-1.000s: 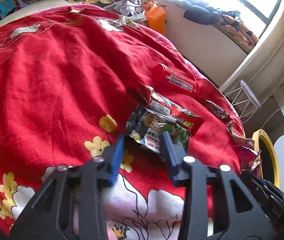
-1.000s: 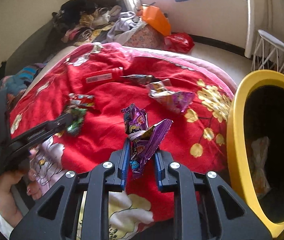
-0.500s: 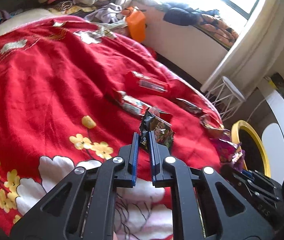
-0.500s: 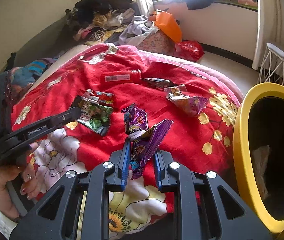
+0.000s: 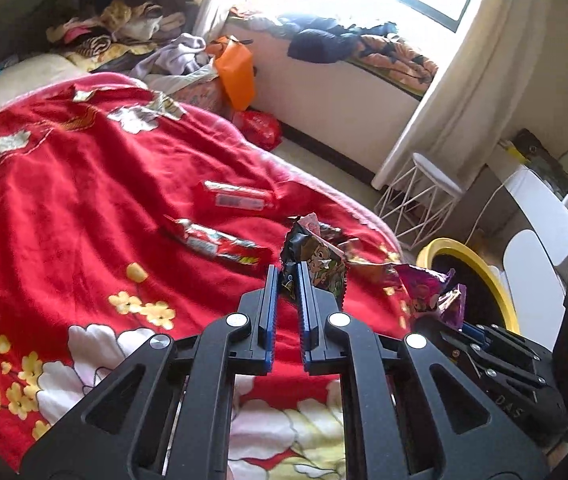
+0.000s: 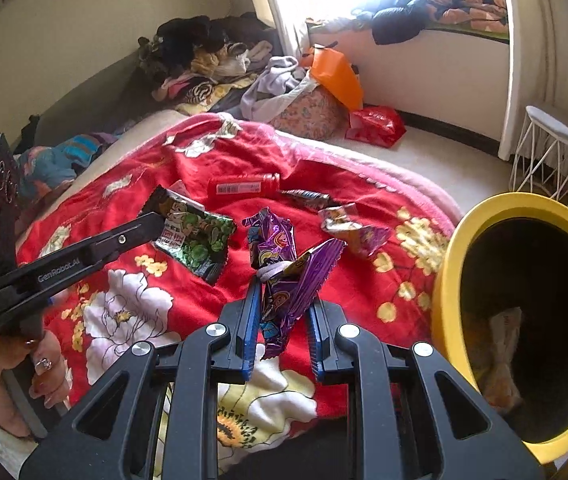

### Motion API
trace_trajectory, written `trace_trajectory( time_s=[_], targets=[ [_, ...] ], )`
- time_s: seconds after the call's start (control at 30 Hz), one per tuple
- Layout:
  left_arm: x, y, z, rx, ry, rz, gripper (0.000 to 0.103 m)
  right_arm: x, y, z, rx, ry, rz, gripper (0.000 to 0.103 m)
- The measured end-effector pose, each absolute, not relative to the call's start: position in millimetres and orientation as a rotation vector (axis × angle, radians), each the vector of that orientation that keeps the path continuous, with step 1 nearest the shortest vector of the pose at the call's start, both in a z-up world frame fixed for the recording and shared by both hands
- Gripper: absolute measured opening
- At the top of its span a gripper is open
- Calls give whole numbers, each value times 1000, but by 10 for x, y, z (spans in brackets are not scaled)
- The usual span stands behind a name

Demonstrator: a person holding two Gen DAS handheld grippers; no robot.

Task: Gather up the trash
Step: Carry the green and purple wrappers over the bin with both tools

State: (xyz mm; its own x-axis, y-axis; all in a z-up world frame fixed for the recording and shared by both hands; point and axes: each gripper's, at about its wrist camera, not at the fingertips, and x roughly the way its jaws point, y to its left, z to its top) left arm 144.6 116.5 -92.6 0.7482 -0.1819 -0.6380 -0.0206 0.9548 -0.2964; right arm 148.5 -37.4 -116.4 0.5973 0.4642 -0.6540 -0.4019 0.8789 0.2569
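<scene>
The left gripper [image 5: 287, 280] is closed tight on a green snack wrapper [image 5: 316, 264] and holds it up above the red blanket [image 5: 63, 200]. The right gripper [image 6: 284, 304] pinches a purple wrapper [image 6: 296, 280] and holds it just beside the yellow bin [image 6: 444, 280]. More trash lies on the blanket: a red wrapper [image 5: 215, 240], a red tube [image 5: 239, 196], another purple wrapper [image 6: 269, 236] and a crumpled wrapper [image 6: 352, 228]. A hand [image 6: 11, 376] holds the left gripper's handle.

text: "GenRobot.AI" | on: left tongs [image 6: 155, 222] arm | wrapper print: unreadable
</scene>
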Motion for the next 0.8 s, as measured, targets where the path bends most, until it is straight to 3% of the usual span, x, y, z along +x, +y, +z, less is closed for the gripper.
trace_trajectory(
  time_s=[0.8],
  targets=[
    [1357,715,-551,-254,649,-194,6,1442,-1103,-925,174,709,369,20]
  ],
)
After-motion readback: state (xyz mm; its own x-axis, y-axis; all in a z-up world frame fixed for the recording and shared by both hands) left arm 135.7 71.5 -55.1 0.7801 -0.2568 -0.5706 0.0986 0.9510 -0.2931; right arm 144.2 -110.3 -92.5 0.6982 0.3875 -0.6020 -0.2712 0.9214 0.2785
